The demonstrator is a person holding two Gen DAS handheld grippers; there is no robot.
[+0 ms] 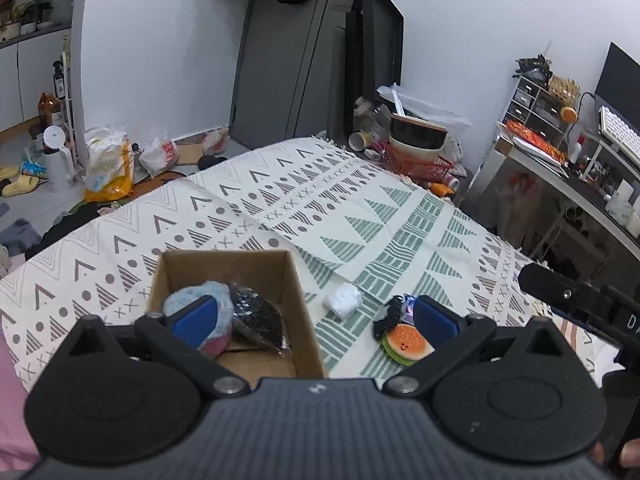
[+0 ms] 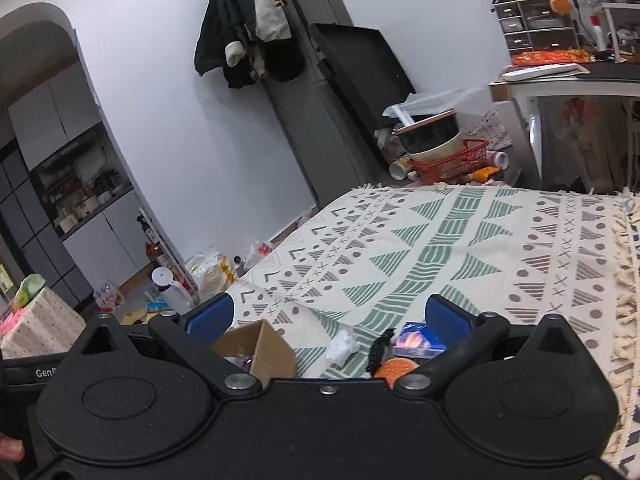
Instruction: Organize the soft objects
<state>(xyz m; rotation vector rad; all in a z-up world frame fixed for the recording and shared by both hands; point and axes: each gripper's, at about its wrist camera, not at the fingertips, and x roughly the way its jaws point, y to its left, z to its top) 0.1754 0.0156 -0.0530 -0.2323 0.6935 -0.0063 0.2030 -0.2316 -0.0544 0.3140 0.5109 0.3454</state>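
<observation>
An open cardboard box point(image 1: 304, 320) stands on the patterned cloth point(image 1: 360, 208). Inside it lie a blue and pink fluffy ball point(image 1: 188, 294) and a black crinkly packet point(image 1: 256, 312). To its right on the cloth sit a white soft wad point(image 1: 343, 299), a burger-shaped plush point(image 1: 408, 342), a black fuzzy piece point(image 1: 390, 314) and a blue packet point(image 2: 416, 338). My left gripper point(image 1: 316, 320) hovers above the box's right wall, open, nothing between its blue pads. My right gripper point(image 2: 328, 320) is open and empty over the box point(image 2: 272, 350), the wad point(image 2: 341, 347) and the burger plush point(image 2: 394, 368).
A fringed cloth edge point(image 2: 624, 280) runs along the right. Beyond the far edge stand a red basket point(image 1: 416, 164) with stacked bowls, dark panels against the wall and a cluttered desk point(image 1: 560, 168). Bags and bottles litter the floor at left point(image 1: 108, 164).
</observation>
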